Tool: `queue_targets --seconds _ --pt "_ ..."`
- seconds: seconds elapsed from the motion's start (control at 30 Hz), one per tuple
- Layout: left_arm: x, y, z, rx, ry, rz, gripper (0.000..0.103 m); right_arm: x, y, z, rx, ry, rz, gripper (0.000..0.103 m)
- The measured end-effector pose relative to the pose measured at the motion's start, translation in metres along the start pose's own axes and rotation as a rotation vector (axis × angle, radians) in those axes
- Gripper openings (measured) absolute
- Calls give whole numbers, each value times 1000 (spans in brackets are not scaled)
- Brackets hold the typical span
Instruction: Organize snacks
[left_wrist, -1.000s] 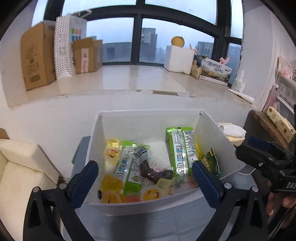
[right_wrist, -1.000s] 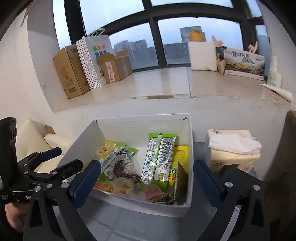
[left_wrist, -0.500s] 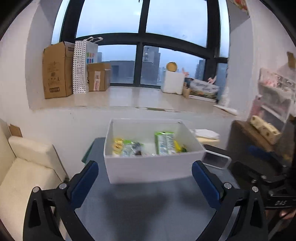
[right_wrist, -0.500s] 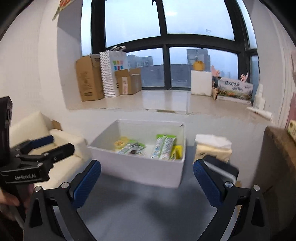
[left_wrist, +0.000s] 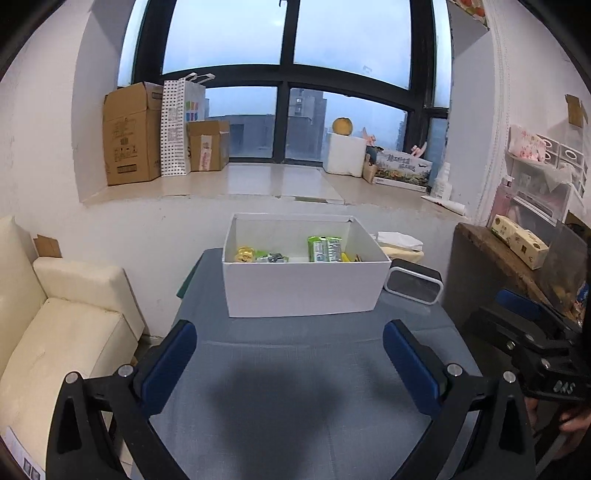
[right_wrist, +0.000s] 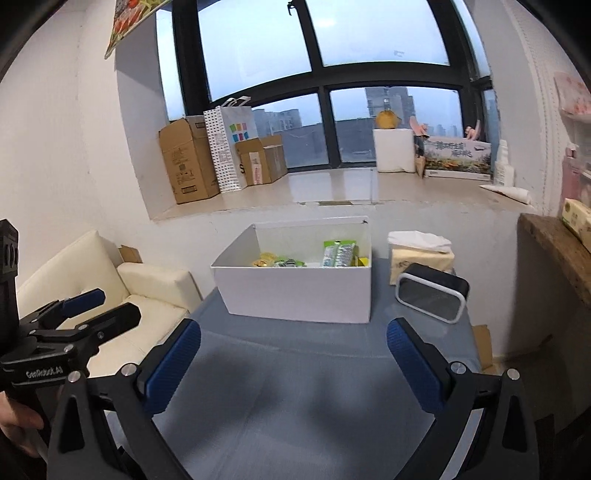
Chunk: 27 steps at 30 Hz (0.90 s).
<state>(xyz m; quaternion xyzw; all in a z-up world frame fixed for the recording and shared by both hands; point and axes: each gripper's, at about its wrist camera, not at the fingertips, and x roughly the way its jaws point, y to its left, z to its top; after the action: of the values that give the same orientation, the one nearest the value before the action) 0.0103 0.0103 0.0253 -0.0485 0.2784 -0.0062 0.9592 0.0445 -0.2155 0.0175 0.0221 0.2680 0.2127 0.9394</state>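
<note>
Jaws spread and empty on our left gripper (left_wrist: 290, 363); the white box (left_wrist: 303, 286) of snacks (left_wrist: 324, 249) sits ahead on the table (left_wrist: 295, 406).

Our right gripper (right_wrist: 293, 356) gapes too; we should approach squarely, clearing the near wall.

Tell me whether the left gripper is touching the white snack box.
Apart. The left wrist view shows the left gripper open, with a stretch of bare grey table between its fingertips and the white snack box.
</note>
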Motion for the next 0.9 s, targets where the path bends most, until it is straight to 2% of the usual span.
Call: queue_targets --seconds 0.3,0.9 --pt "-2 -6 -3 11 5 -29 103 -7 -3 -12 14 27 -12 103" --pt "1 -10 -4 24 17 -32 103 -9 1 -12 -6 27 -7 103"
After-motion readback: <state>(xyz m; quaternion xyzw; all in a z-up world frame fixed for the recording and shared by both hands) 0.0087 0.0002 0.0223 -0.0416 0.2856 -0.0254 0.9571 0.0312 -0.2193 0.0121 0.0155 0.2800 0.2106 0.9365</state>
